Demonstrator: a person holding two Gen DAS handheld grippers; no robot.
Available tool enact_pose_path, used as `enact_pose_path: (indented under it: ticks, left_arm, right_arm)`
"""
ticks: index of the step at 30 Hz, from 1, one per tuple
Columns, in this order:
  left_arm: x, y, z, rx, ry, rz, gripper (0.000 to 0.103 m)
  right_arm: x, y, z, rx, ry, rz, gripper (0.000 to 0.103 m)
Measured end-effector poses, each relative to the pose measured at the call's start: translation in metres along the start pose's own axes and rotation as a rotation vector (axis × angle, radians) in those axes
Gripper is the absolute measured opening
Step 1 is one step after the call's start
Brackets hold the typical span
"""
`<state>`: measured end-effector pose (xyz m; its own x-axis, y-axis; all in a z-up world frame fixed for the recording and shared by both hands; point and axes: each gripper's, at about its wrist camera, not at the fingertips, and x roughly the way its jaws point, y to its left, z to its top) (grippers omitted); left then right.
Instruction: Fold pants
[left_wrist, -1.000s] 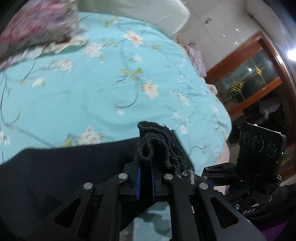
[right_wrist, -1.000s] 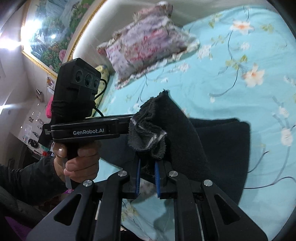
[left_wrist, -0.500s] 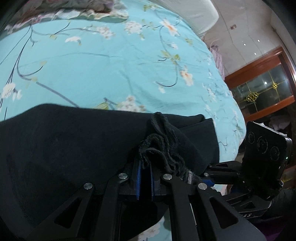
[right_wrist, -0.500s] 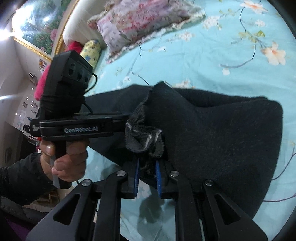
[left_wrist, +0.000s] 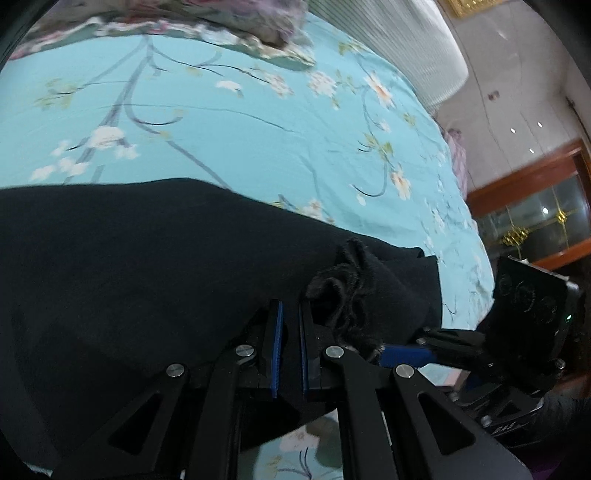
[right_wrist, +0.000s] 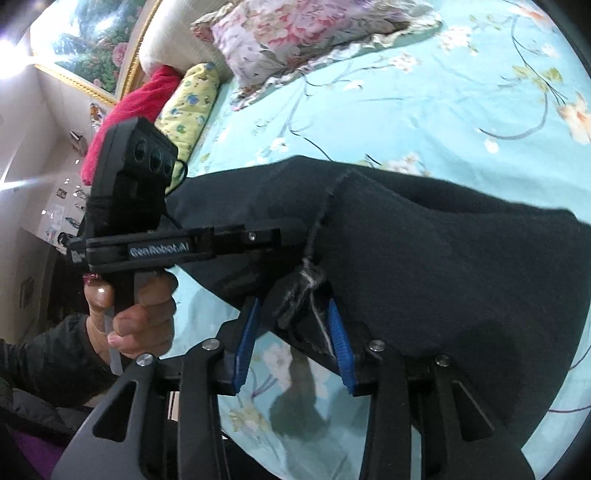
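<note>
Black pants lie folded over on a teal floral bedsheet. In the left wrist view my left gripper has its blue pads a small gap apart, low over the pants; the bunched hem edge sits just right of the pads, not clearly between them. In the right wrist view my right gripper is open wide, with the frayed hem corner loose between its pads. The pants spread to the right there. The left gripper's body shows at the left, held by a hand.
A floral pillow lies at the head of the bed, with a yellow cushion and a red cloth beside it. A white headboard stands behind. The bed's near edge runs just below both grippers. A wooden cabinet stands far right.
Both grippers carried the hem down and forward onto the pants, laying the fold flat. The right gripper opened and let go of the hem; the left pads parted slightly.
</note>
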<state>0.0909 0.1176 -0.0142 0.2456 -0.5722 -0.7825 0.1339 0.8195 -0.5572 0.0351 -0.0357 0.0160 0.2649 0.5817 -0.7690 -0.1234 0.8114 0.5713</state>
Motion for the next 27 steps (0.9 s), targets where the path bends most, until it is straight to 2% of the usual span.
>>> enact_pose_path:
  ticks: [9,16,27]
  left_arm:
    - [-0.036,0.014,-0.017,-0.049,-0.071,0.07,0.015]
    - [-0.06,0.028,-0.033,-0.129,-0.133,0.099,0.023]
    - [-0.097,0.063,-0.069,-0.291,-0.218,0.165,0.023]
  right_arm:
    - [-0.002,0.016,0.022,-0.024,-0.018,0.008,0.041]
    - [0.001,0.031,0.031,-0.064,-0.016,0.028,0.042]
    - [0.019,0.051,0.042,-0.125,0.033,0.046,0.045]
